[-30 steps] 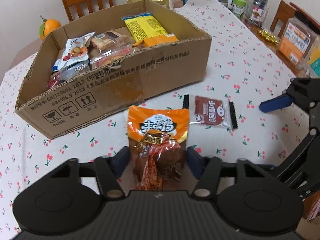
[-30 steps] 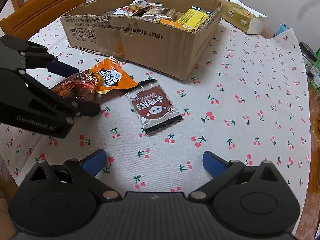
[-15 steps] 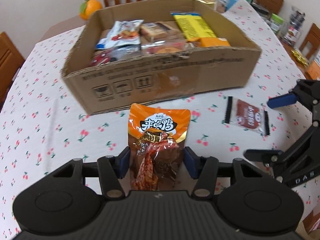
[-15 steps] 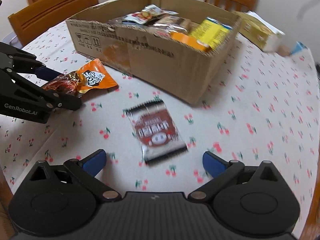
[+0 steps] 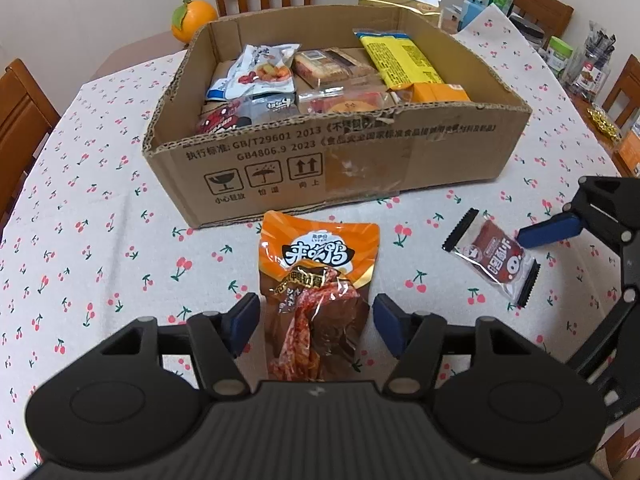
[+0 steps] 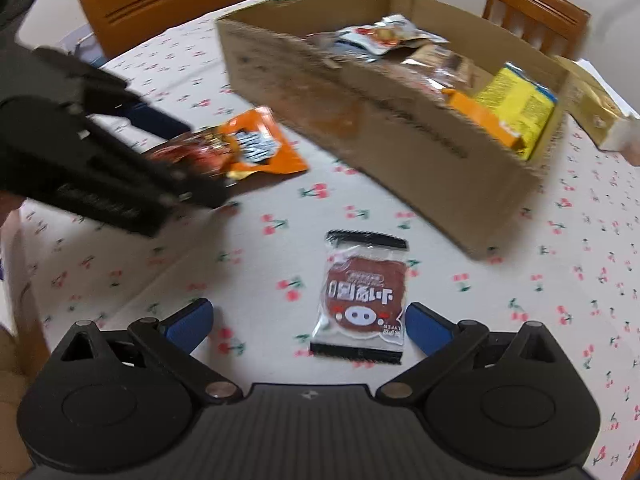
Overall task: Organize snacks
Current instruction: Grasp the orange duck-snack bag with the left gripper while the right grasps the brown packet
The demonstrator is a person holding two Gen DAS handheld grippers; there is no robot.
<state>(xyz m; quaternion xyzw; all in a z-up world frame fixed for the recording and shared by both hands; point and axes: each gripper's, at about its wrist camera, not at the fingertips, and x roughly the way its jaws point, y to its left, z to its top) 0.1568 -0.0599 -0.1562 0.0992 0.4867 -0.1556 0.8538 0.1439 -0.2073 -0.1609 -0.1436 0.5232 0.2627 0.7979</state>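
A table [image 5: 100,216] with a white cloth printed with small red cherries.

On the cloth stands an open cardboard box [image 5: 360,160], low and wide. In front of its near wall lies an orange snack pouch [image 5: 320,256], flat, close to the box. To the right of the pouch, apart from it, lies a small clear packet with a dark red label [image 5: 494,258], turned at an angle. Behind the box's far left corner an orange fruit [image 5: 192,20] sits on the table edge.

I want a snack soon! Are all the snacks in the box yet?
Not yet. Several snacks sit in the cardboard box. The orange packet lies between the left gripper pads, which have just been opening; the small brown packet lies between the open right gripper fingers.
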